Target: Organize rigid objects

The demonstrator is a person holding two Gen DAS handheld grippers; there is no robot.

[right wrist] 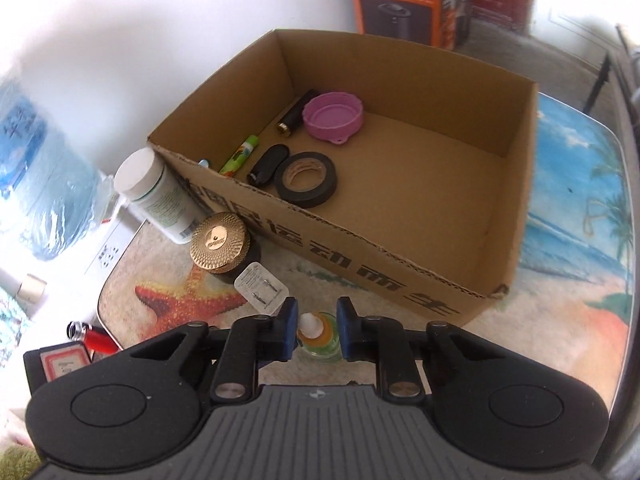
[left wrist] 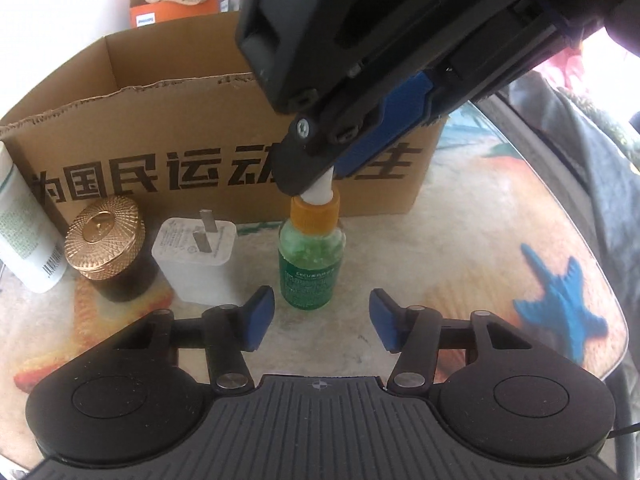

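Your right gripper (right wrist: 318, 330) clenches the green bottle (left wrist: 312, 260) by its white tip, just before the cardboard box (right wrist: 400, 256); your left gripper (left wrist: 322, 318) hangs released nearby, charger (left wrist: 196, 256) crowding its left.

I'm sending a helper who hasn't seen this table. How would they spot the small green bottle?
Find the open cardboard box. In front of its printed wall stands a row of items; the green bottle is at the right end, beside the white charger. It alone is see-through green with an orange collar.
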